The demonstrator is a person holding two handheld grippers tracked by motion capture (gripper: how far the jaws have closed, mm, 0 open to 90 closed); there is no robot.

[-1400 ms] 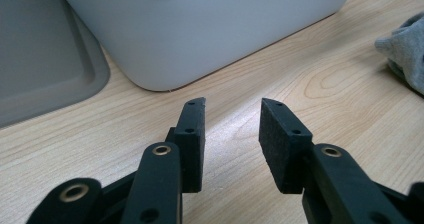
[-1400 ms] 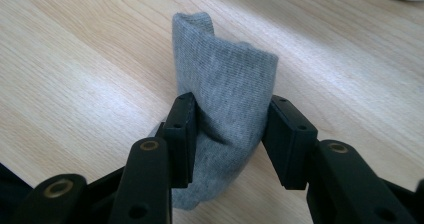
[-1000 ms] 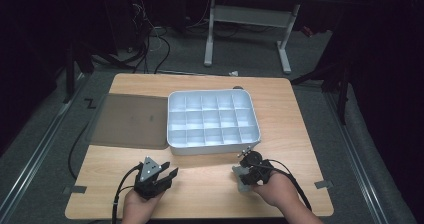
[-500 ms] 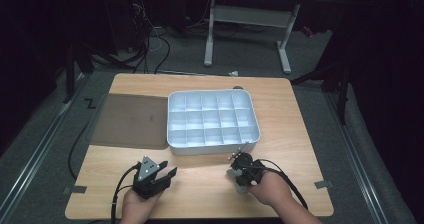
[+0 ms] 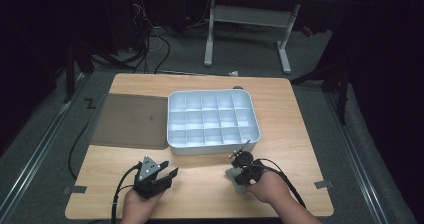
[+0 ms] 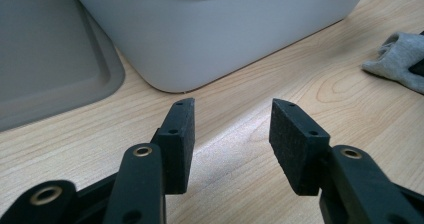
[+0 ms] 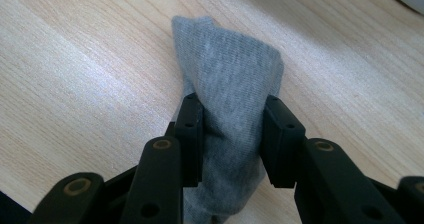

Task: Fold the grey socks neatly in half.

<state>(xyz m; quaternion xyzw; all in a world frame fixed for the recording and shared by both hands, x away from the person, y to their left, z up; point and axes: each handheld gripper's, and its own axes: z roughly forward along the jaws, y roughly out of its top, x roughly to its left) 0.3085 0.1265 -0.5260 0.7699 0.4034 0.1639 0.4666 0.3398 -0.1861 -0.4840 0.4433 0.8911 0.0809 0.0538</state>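
Between right gripper [image 7: 233, 134] fingers: grey cloth [image 7: 230, 84].

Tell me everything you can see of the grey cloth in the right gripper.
The grey cloth is a soft knit fabric, possibly a sock, bunched into a folded lump. The right gripper pinches it between both pads, its free end spilling forward onto the wooden table. From the high view it lies near the table's front edge, just in front of the white compartment tray.
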